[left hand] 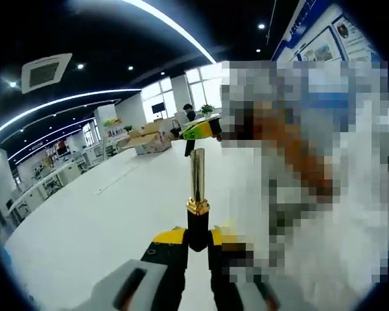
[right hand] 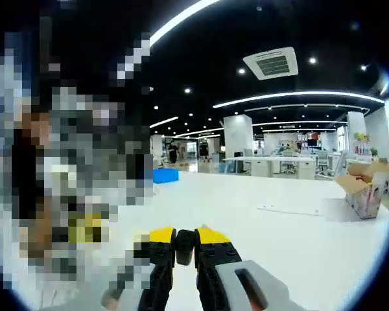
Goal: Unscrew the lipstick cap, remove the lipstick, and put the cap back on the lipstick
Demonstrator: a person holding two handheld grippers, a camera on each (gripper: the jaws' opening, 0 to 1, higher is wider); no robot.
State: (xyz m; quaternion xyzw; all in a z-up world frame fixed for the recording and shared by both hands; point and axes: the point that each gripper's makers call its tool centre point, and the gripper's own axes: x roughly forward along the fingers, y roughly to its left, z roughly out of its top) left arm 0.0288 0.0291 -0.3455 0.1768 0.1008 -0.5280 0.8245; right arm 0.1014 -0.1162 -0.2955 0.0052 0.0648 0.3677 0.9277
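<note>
In the left gripper view, the left gripper [left hand: 198, 236] is clenched on the black base of the lipstick [left hand: 197, 194], whose gold tube stands upright above the white table [left hand: 117, 207]. Far behind its tip, the right gripper [left hand: 201, 128] reaches in, green and yellow, with a dark piece hanging under it. In the right gripper view, the right gripper [right hand: 185, 245] grasps a small black cap [right hand: 185, 246] between its yellow-tipped jaws, above the table [right hand: 298, 240]. A cardboard box [right hand: 366, 188] stands far right.

lipstick [left hand: 197, 188] base hidden btwn jaws, cap [right hand: 185, 247] mostly hidden, bg blurry
</note>
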